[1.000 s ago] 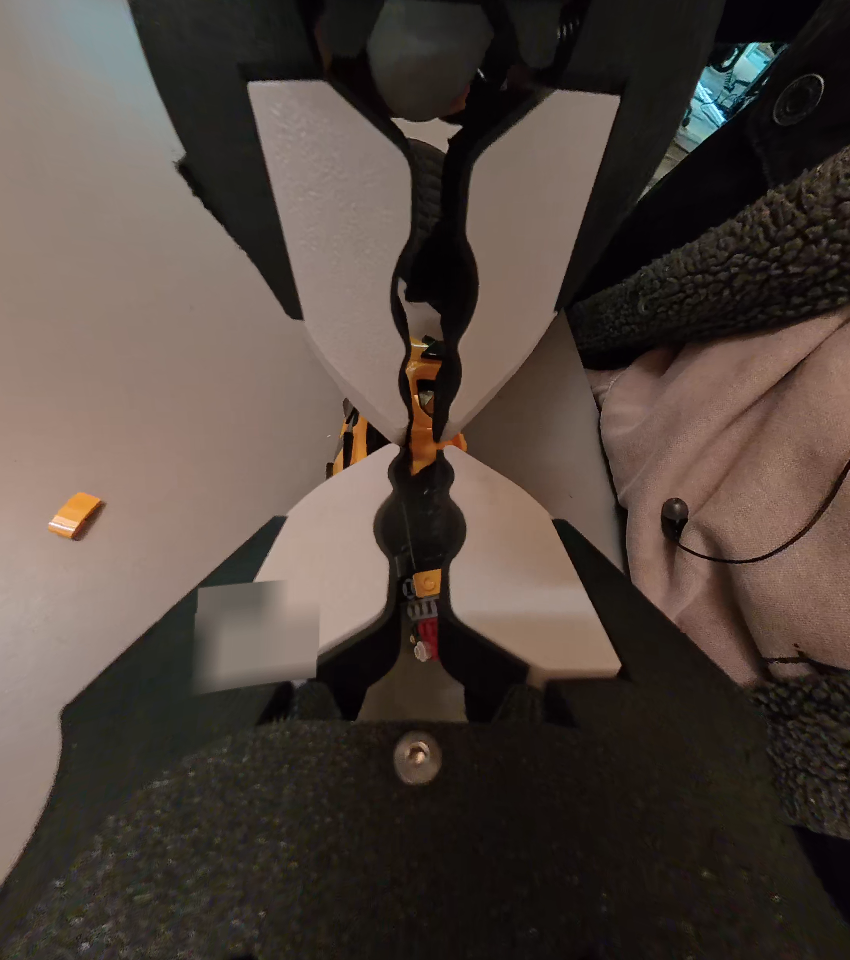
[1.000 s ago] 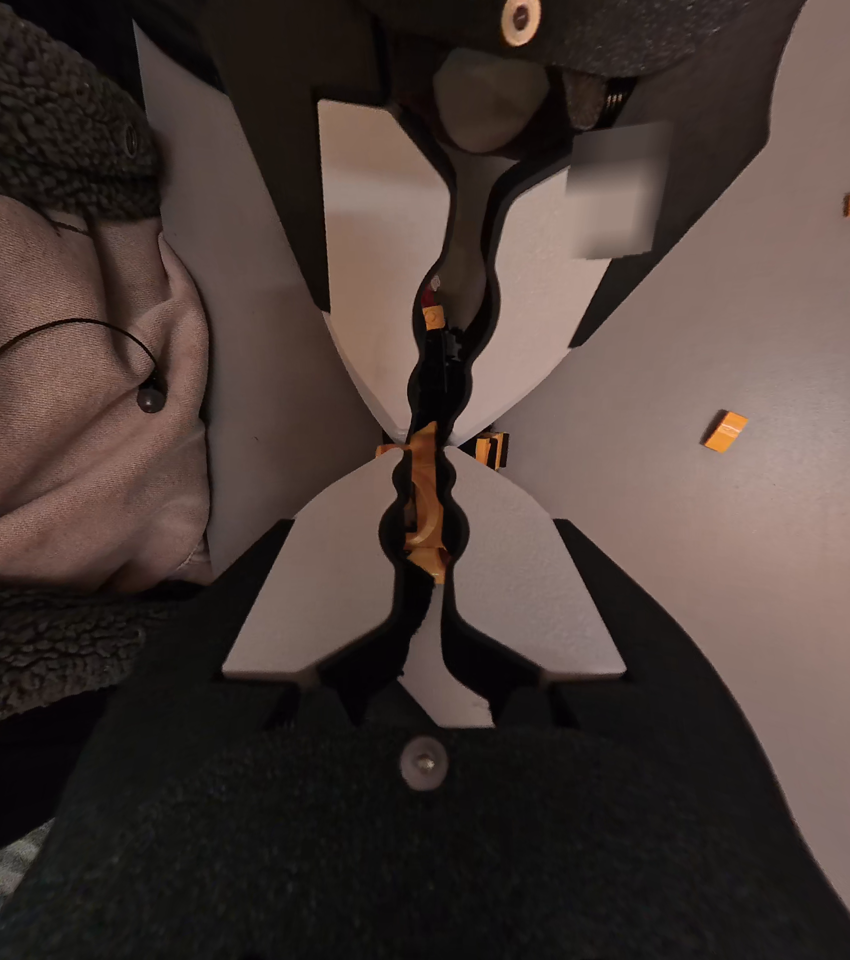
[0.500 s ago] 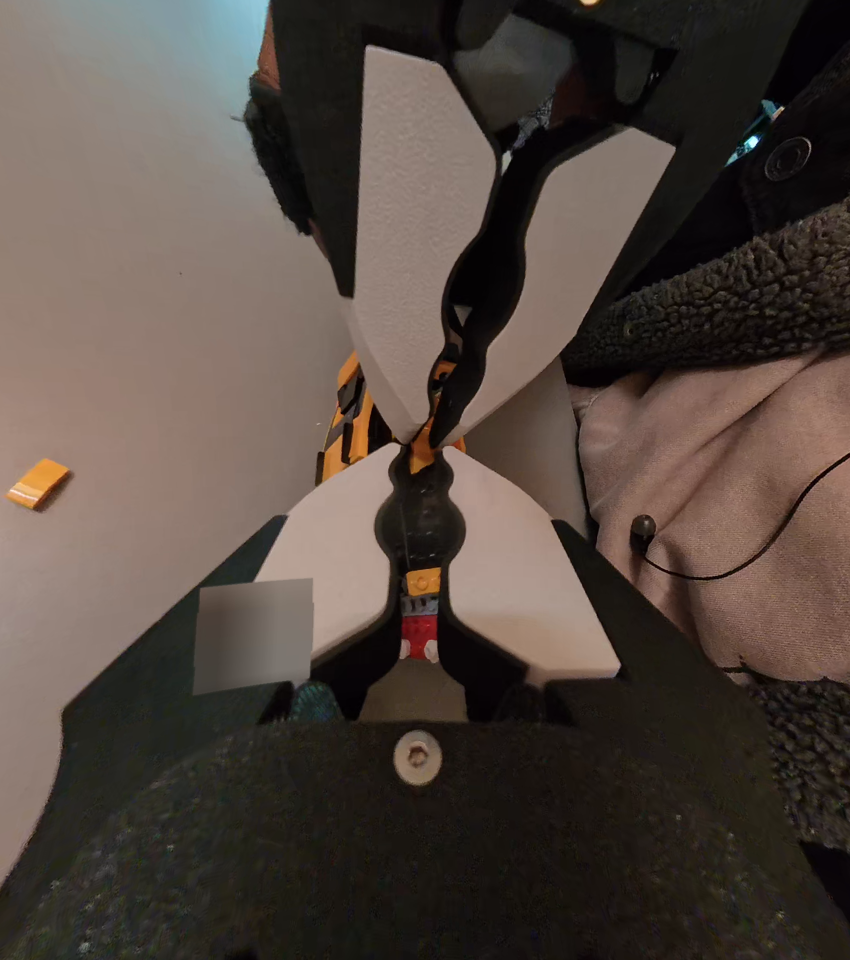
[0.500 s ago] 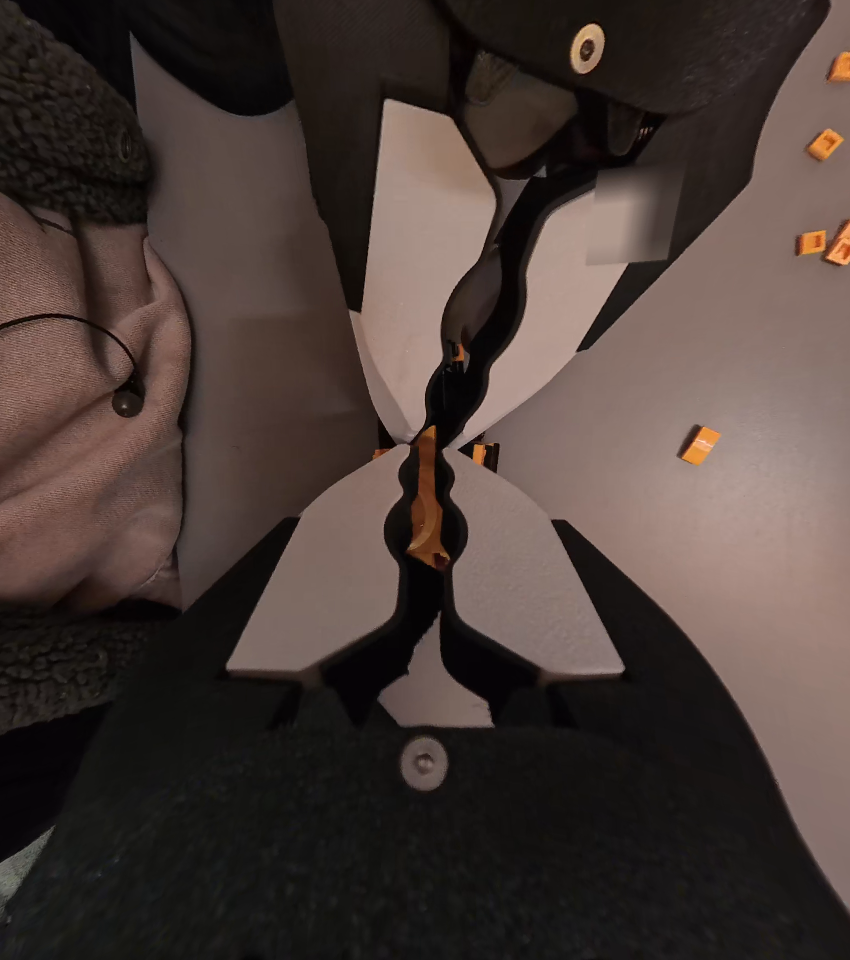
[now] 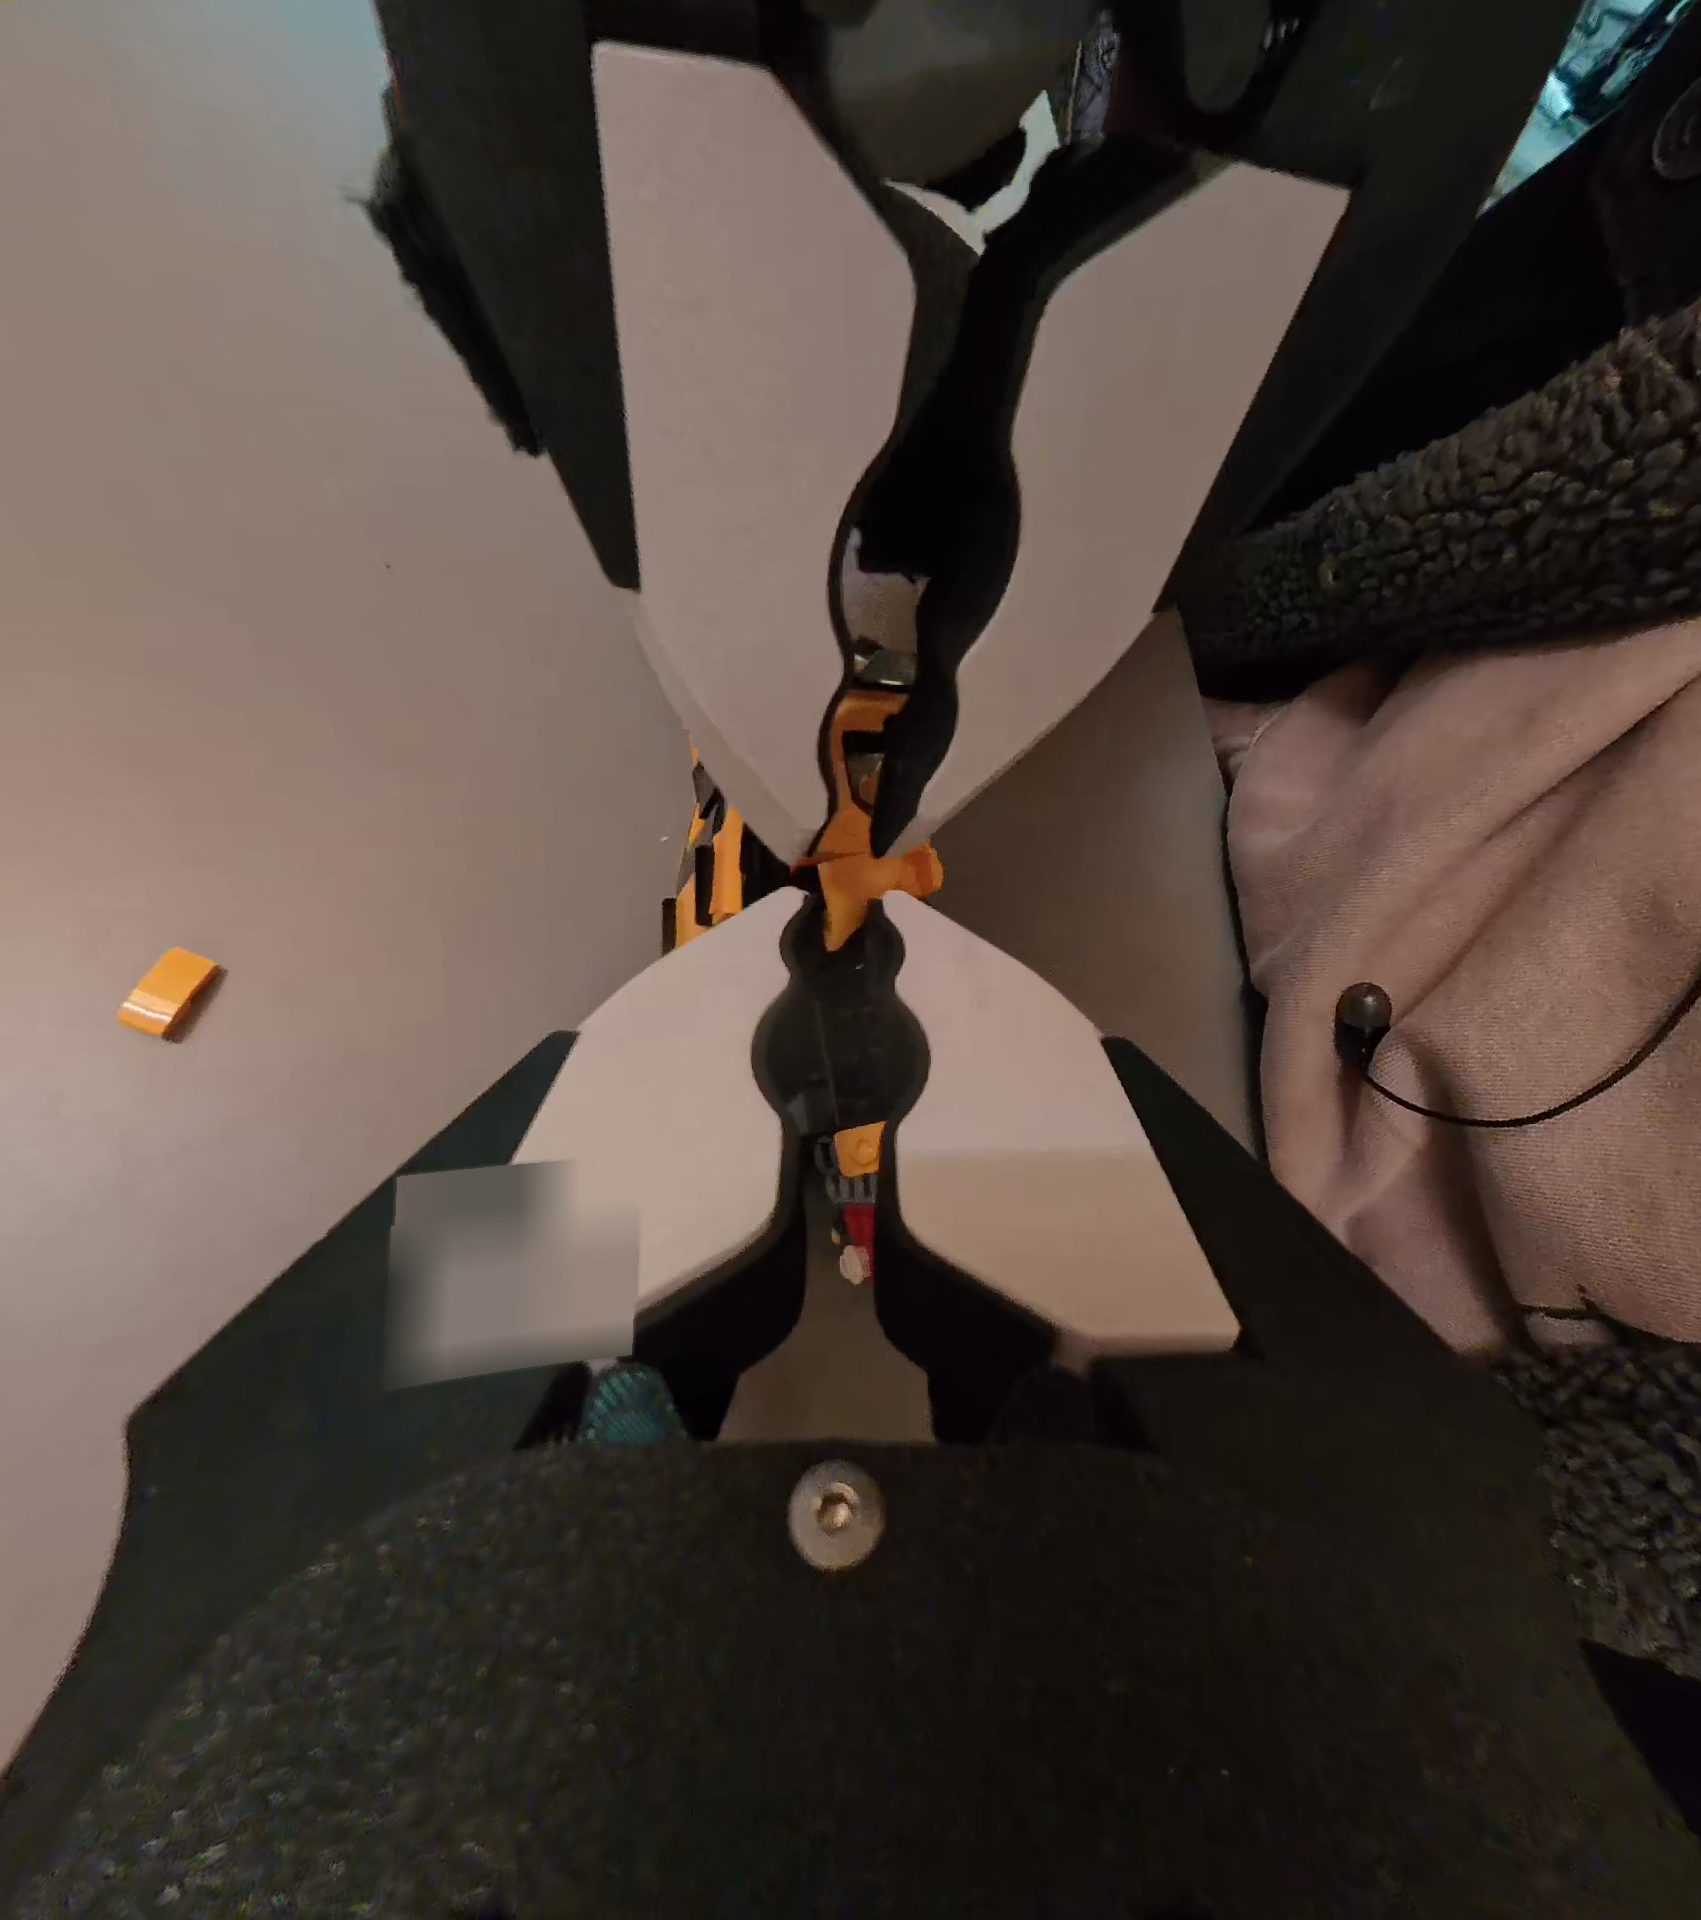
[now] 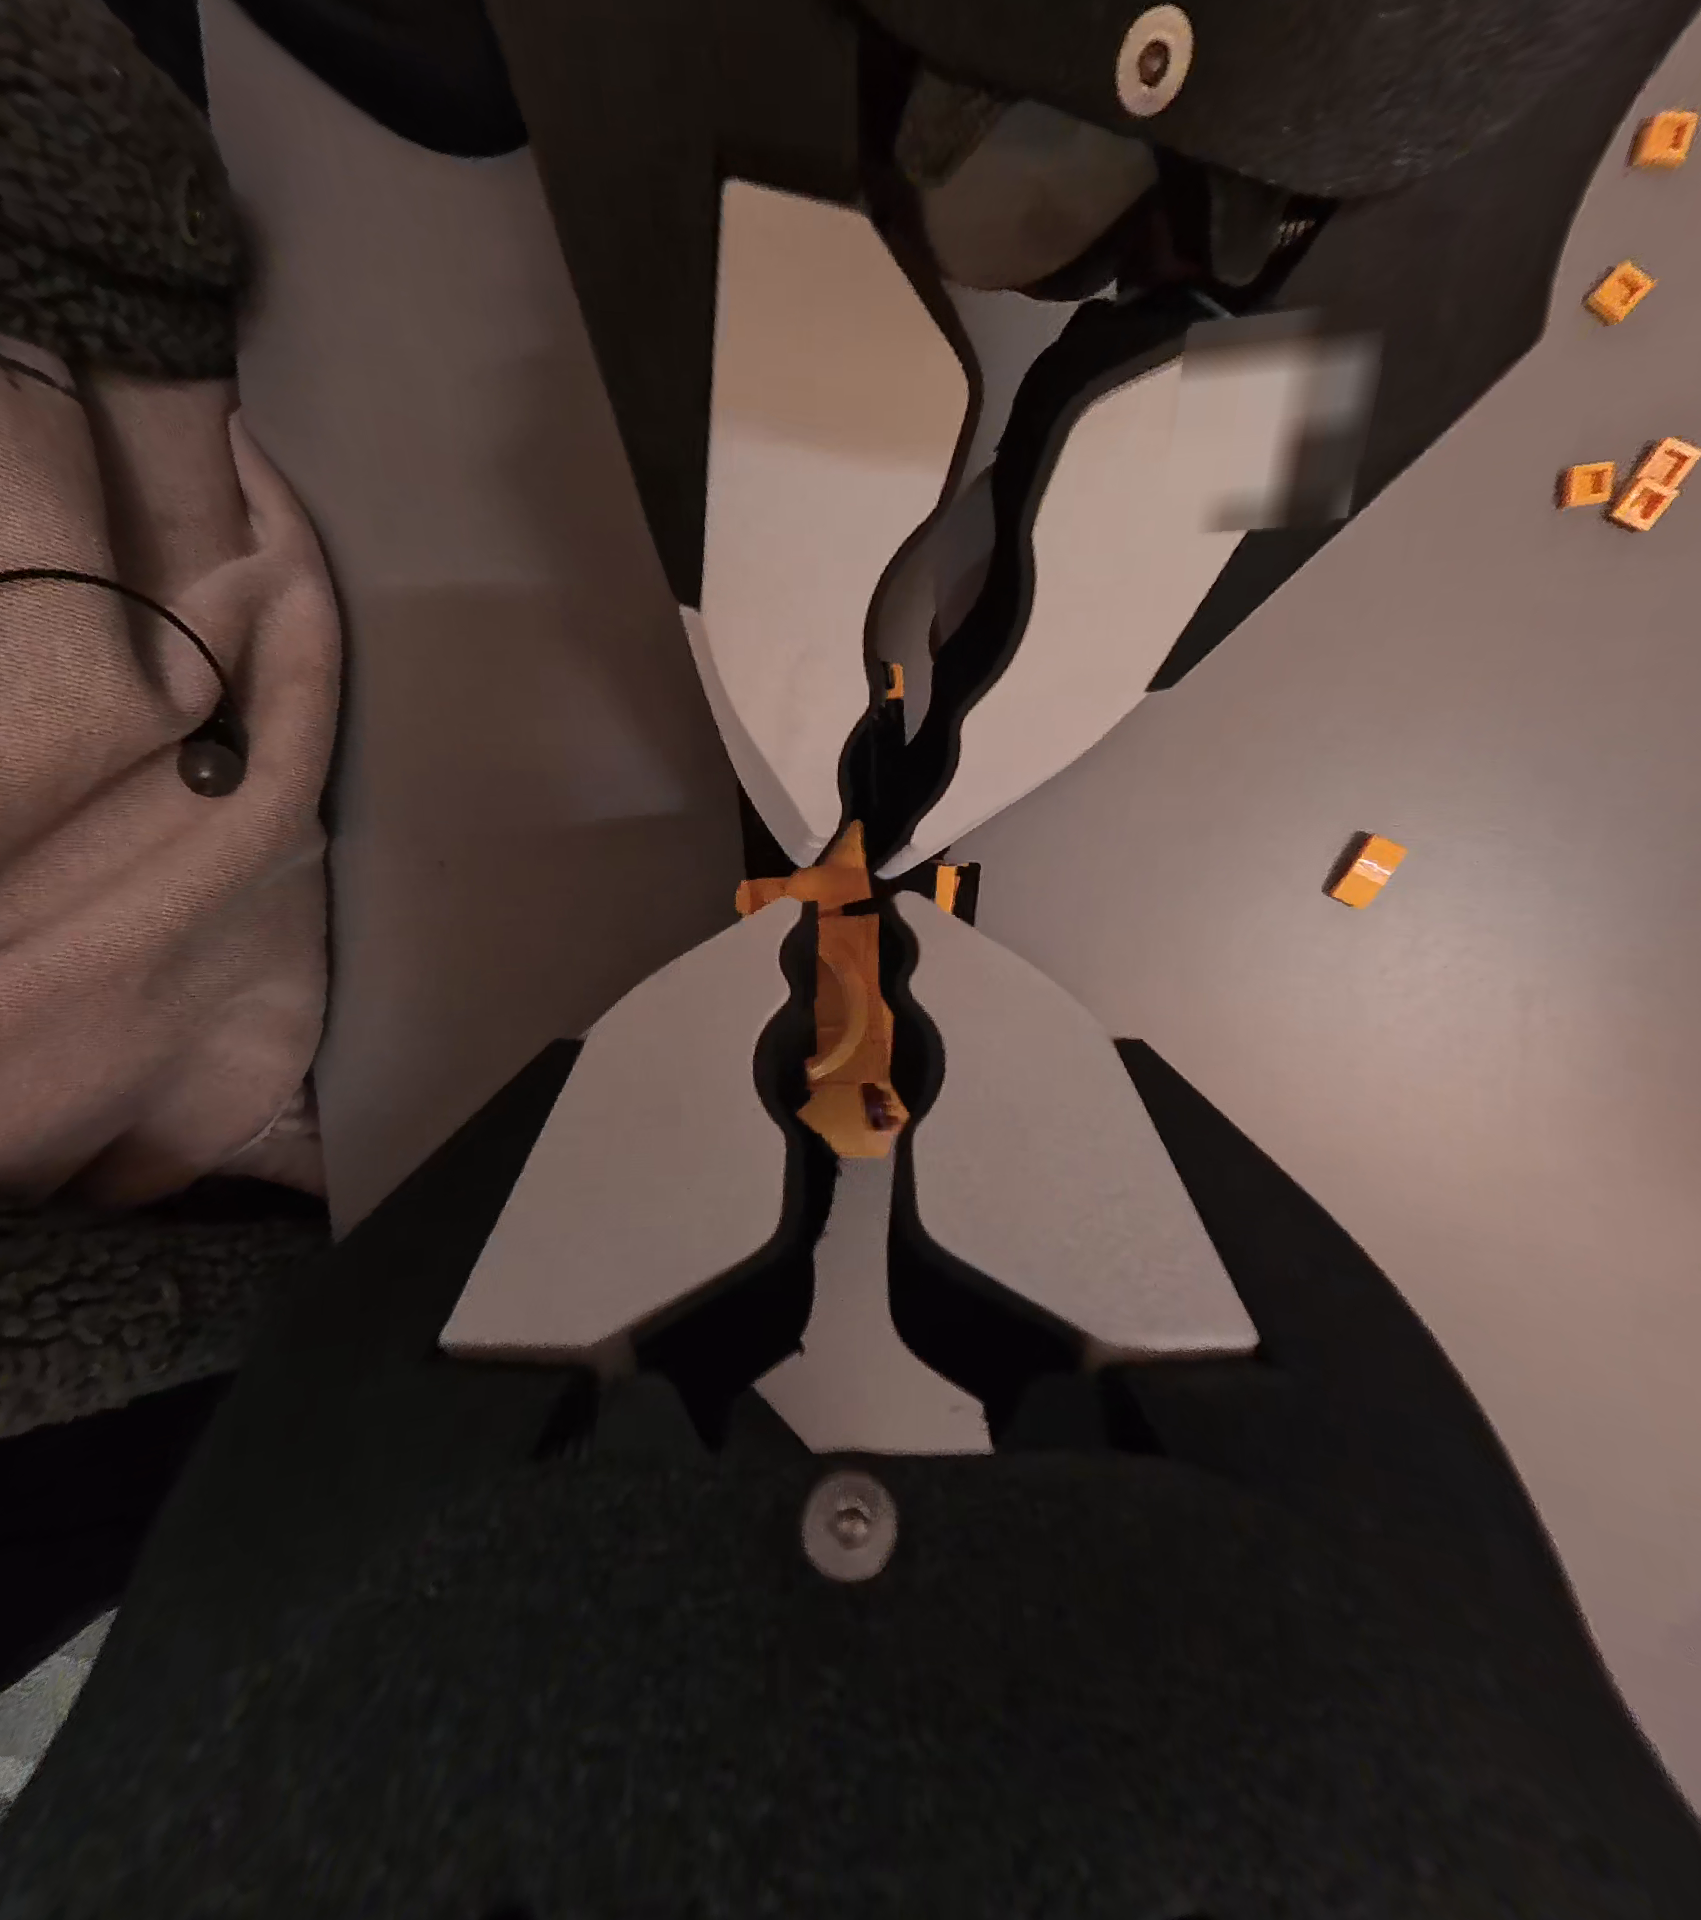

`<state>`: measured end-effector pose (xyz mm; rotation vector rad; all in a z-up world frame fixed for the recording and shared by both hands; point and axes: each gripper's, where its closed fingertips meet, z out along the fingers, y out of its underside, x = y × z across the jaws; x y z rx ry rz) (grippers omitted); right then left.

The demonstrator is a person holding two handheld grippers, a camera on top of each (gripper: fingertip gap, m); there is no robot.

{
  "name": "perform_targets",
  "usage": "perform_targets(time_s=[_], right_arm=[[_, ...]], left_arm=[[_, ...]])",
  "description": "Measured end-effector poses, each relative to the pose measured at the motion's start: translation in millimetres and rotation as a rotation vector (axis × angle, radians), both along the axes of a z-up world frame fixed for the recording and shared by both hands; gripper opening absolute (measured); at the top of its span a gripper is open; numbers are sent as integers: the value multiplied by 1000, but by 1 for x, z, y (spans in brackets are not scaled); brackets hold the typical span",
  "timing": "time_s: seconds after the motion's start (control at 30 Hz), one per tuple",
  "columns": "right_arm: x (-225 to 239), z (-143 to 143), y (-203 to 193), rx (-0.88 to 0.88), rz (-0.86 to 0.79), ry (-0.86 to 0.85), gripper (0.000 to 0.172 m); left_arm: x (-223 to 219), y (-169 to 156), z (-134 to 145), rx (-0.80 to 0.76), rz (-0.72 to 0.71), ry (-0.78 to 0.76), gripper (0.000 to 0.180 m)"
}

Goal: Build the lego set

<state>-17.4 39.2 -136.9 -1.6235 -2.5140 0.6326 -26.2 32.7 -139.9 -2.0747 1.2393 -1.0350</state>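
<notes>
The left gripper [image 5: 841, 883] and the right gripper [image 6: 841, 894] meet tip to tip above the pale grey table [image 5: 202, 520]. Each has its jaws narrow and pressed on one end of the same small toy model of orange and black plastic bricks [image 6: 851, 1018]. The model shows a curved orange part, with a red and grey piece [image 5: 856, 1210] at the left gripper's end. Loose small orange plastic bricks [image 6: 1365, 871] lie on the table, well apart.

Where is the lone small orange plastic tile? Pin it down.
In the right wrist view, the lone small orange plastic tile lies on the grey table, right of the tongs.
</notes>
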Motion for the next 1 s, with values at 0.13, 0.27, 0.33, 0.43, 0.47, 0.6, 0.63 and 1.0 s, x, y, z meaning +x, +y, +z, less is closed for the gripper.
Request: perform_targets(time_s=[0.13,0.27,0.33,0.43,0.47,0.6,0.63,1.0], right_arm=[[-1,0,-3,-24,-5,-1,12],[-3,0,-4,-52,-31,-1,10],[-3,1,-4,-67,-42,-1,9],[-2,1,-3,-69,-49,3,9],[-2,1,-3,-67,-51,5,9],[-1,1,-1,-75,-67,16,8],[-1,1,-1,-80,-71,21,8],[-1,3,4,-56,-105,131,13]], left_arm=[[0,0,0,29,-10,14,8],[1,0,0,44,-30,19,7],[1,1,1,49,-46,21,7],[1,1,1,49,-76,38,7],[2,2,0,48,-84,44,7],[3,4,0,36,-103,62,7],[4,4,-1,31,-108,66,7],[7,7,-4,-7,-150,147,8]])
